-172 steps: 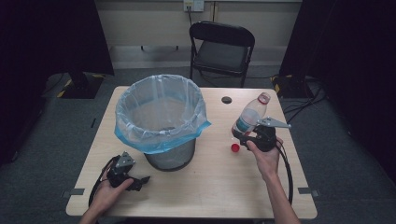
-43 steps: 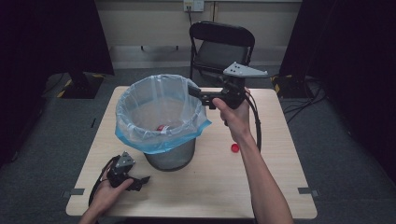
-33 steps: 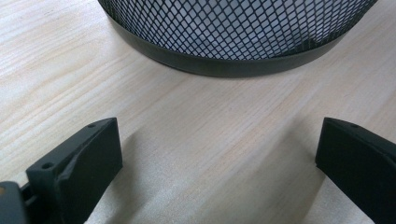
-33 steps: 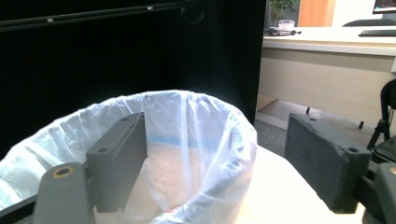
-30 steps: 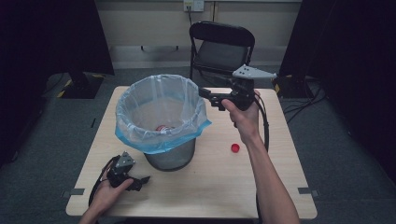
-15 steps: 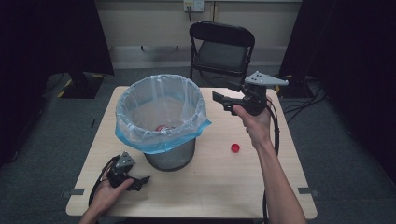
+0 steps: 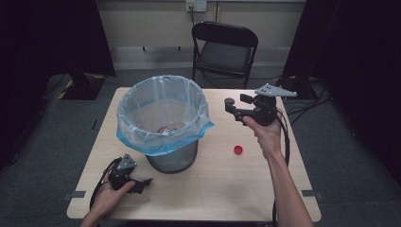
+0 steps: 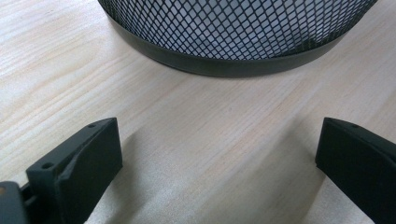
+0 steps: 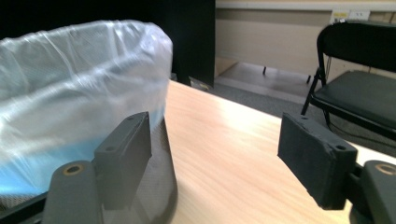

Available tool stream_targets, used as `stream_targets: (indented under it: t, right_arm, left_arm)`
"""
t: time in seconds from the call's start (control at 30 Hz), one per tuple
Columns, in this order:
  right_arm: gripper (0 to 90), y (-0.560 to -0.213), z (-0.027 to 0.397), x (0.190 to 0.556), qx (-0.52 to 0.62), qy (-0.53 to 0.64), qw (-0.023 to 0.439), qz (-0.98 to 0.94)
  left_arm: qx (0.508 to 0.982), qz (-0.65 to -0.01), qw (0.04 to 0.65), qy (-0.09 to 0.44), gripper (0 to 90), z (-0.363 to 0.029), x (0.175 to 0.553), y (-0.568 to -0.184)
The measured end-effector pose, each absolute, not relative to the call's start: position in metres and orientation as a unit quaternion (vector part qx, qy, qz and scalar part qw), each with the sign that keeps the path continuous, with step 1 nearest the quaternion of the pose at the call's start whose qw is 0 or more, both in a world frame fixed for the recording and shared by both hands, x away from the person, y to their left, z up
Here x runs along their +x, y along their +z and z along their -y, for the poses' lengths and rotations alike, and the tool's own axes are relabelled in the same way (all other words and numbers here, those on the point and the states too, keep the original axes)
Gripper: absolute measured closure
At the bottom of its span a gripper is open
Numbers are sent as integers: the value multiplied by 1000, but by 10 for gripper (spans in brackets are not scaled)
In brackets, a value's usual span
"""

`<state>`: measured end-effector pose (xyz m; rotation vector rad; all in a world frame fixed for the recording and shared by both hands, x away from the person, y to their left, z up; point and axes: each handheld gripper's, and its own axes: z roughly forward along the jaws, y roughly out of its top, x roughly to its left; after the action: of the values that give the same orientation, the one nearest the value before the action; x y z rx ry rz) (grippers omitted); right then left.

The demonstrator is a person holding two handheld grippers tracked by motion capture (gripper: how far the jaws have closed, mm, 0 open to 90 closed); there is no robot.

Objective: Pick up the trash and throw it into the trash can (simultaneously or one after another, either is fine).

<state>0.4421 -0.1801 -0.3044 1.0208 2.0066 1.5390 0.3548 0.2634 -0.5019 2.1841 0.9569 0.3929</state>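
Right gripper (image 7: 235, 109): jaws spread wide with nothing between them, held in the air above the table's far right part, pointing left toward the bin; in the right gripper view the two black jaws frame bare wood, with the bin's plastic liner just past the left jaw and a folding chair (image 9: 359, 88) beyond the far edge. Red bottle cap (image 7: 238, 150): lies flat on the table (image 7: 227, 189), to the right of the bin and nearer the person's edge than the raised jaws, so it sits below and behind the line they point along; being round, it offers no long axis to match, and my judgement is that a pick would call for the gripper to tip downward and draw back toward the near edge. The right hand (image 7: 265, 135) is plainly the nearer one to the cap. Mesh waste bin (image 7: 163, 118): stands left of centre, lined with a clear blue-edged bag, and something with a red part lies at its bottom, too small to name. Left gripper (image 7: 144, 182): rests low by the near left corner, jaws spread and empty, aimed at the bin's mesh base (image 8: 233, 37), with the bin standing between it and the cap. Small dark round item (image 7: 229, 100): on the table near the far edge, just beside the right gripper.
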Motion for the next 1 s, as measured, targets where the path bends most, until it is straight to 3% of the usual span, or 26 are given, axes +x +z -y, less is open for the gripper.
stream_targets:
  t: [0.27,1.0]
  right_arm:
    - [221,-325,193,441,390,529,203,-726]
    - [261,-389,220,430,453,457,181,-744]
  left_arm:
    - [845,-370,355,152,0,-263,355,-502]
    - [845,-370,355,152,0,-263,355,-502]
